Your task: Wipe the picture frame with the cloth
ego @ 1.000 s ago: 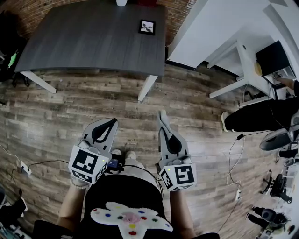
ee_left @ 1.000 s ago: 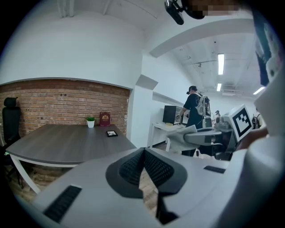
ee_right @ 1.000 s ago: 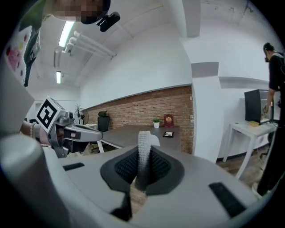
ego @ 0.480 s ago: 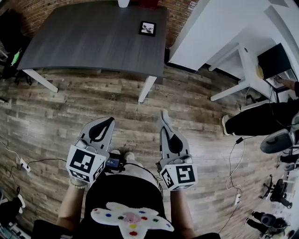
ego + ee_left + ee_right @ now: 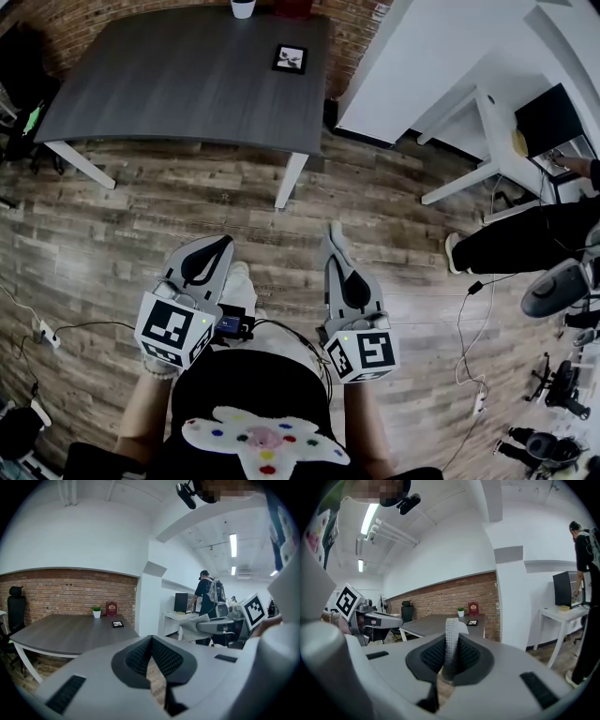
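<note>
The person stands on a wood-plank floor (image 5: 131, 206), well back from a dark grey table (image 5: 169, 84), holding both grippers low in front of the body and pointing them toward it. The picture frame (image 5: 290, 58) lies flat on that surface near its far right corner, close to the brick wall (image 5: 65, 592), with a small white plant pot (image 5: 243, 8) and a dark red plaque (image 5: 111, 608) behind it by the wall. The frame is well apart from both grippers. The left gripper (image 5: 221, 247) has its jaws brought together at the tips with nothing between them; in the left gripper view only floor shows through the gap lower down between the dark ribbed pads (image 5: 136, 658). The right gripper (image 5: 337, 262) has its jaws clamped on the cloth (image 5: 451, 632), a pale knitted strip that stands upright between the pads and sticks out a little past the tips. The two grippers are side by side and apart, each with its marker cube nearest the person, and a pale shoe (image 5: 239, 286) shows on the floor between them. To the right of the table a white wall juts out, and past it stands a white desk (image 5: 487, 117) carrying a dark monitor (image 5: 564, 588); another person in dark clothes (image 5: 205, 590) stands at that desk. A black office chair (image 5: 16, 611) sits at the left end of the table, and cables trail across the floor at both sides.
</note>
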Tool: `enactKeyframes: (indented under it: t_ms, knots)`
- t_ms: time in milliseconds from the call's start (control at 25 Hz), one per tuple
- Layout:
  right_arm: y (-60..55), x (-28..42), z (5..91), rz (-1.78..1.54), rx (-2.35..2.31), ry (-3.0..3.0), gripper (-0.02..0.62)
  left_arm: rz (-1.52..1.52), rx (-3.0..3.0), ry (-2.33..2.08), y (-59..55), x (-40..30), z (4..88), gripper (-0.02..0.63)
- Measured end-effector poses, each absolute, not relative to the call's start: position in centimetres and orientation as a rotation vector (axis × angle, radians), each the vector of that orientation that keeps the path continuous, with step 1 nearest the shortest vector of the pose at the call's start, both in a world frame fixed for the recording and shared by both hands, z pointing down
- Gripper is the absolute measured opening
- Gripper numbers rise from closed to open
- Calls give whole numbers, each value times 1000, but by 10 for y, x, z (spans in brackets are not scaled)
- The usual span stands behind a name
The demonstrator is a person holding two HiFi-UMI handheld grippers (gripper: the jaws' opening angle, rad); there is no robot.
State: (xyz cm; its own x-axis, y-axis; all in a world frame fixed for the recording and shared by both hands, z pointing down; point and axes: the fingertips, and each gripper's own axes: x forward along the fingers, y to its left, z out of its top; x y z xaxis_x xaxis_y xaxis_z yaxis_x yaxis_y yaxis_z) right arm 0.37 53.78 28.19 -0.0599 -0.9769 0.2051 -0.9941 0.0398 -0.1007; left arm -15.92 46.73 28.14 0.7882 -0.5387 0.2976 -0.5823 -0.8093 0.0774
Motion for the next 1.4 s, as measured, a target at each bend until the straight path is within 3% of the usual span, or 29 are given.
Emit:
enactKeyframes:
  t_ms: [440,1400]
  knots:
    - [485,24,296,326,2111,-2152,25,346,2830,-845,403,-133,293,9]
    - [197,86,301,431,2103,-2101,24,424,2799,-775,114,-62,308,9]
